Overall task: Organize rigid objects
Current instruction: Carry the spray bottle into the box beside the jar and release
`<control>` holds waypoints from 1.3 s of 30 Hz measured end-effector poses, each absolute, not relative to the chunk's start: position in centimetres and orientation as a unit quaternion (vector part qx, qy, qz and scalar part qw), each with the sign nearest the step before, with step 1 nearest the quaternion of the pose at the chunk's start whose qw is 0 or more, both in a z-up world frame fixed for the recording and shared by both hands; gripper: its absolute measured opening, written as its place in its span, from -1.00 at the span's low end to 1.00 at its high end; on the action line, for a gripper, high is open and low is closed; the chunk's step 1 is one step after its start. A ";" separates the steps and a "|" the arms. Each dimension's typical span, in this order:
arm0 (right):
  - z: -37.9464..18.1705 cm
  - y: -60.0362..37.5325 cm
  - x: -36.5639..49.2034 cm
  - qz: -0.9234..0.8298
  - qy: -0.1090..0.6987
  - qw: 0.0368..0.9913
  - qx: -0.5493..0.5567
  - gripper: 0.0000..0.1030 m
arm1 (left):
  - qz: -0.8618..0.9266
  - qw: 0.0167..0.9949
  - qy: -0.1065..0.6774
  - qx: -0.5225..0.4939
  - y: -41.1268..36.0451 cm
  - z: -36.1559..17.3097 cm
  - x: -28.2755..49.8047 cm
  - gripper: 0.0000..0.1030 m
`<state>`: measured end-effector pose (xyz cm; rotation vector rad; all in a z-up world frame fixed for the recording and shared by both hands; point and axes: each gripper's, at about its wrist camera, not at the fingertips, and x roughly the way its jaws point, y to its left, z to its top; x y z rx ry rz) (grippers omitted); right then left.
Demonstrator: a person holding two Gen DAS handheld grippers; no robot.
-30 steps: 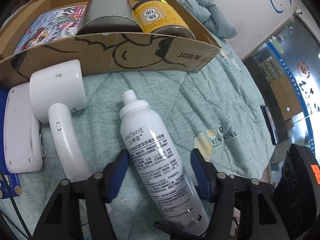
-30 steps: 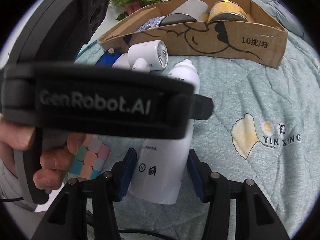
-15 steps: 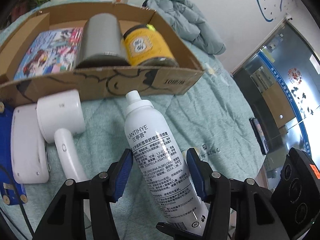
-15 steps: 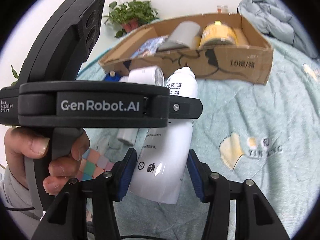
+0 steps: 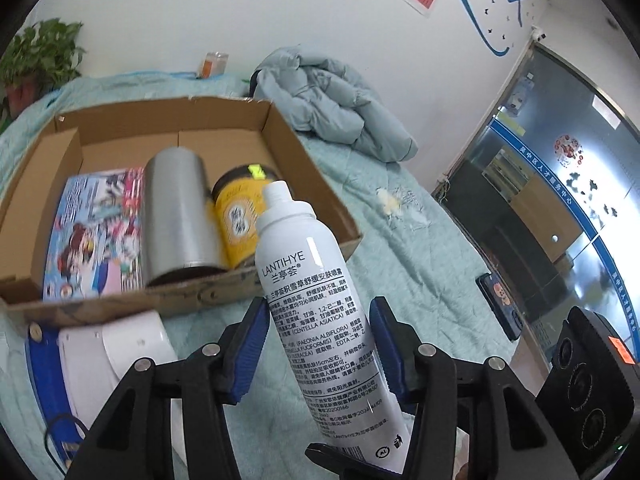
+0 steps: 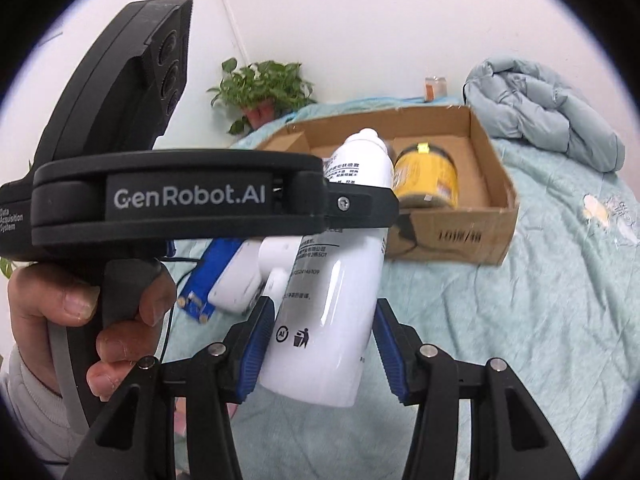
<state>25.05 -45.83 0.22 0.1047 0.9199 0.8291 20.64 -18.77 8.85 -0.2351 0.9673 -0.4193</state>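
Pale green quilted bedding spreads under a white cylindrical spray can held aloft, cap toward twelve o'clock. Left gripper has just been closing round its middle; right gripper clamps its base. Rigid, probably light, glossy and slippery, so mid-body grips suit. Brown cardboard box lies at eleven.

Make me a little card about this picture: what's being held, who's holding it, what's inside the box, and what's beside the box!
held: white spray bottle, up in the air, tilted
left gripper: jaws have just been closing, bottle between them, pads gripping it
right gripper: shut on the bottle's bottom end
in the cardboard box: colourful book, grey metal can, yellow jar
beside the box: white handheld fan on the green bed cover
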 end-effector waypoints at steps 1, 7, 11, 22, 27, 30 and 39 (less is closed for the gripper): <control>0.4 -46.0 25.3 0.386 0.429 0.815 0.051 -0.04 | -0.202 0.860 0.457 -0.107 -19.1 9.3 21.0 -0.06; 1.5 -46.1 27.1 0.376 0.413 0.828 0.046 -0.04 | -0.211 0.866 0.443 -0.097 -21.1 10.8 23.8 -0.06; 1.9 -46.4 28.5 0.376 0.402 0.834 0.045 -0.04 | -0.212 0.868 0.440 -0.091 -21.8 11.7 26.5 -0.06; 1.5 -46.2 36.0 0.373 0.400 0.836 0.041 -0.04 | -0.212 0.860 0.453 -0.097 -23.2 12.4 35.9 -0.06; 0.5 -46.0 38.8 0.375 0.412 0.830 0.031 -0.04 | -0.207 0.852 0.470 -0.101 -23.8 11.2 39.9 -0.06; -0.7 -45.8 40.3 0.372 0.420 0.827 0.022 -0.04 | -0.205 0.842 0.487 -0.107 -24.2 9.5 42.1 -0.06; -4.3 -45.4 42.6 0.351 0.472 0.809 0.009 -0.04 | -0.201 0.812 0.537 -0.114 -25.4 3.9 45.2 -0.09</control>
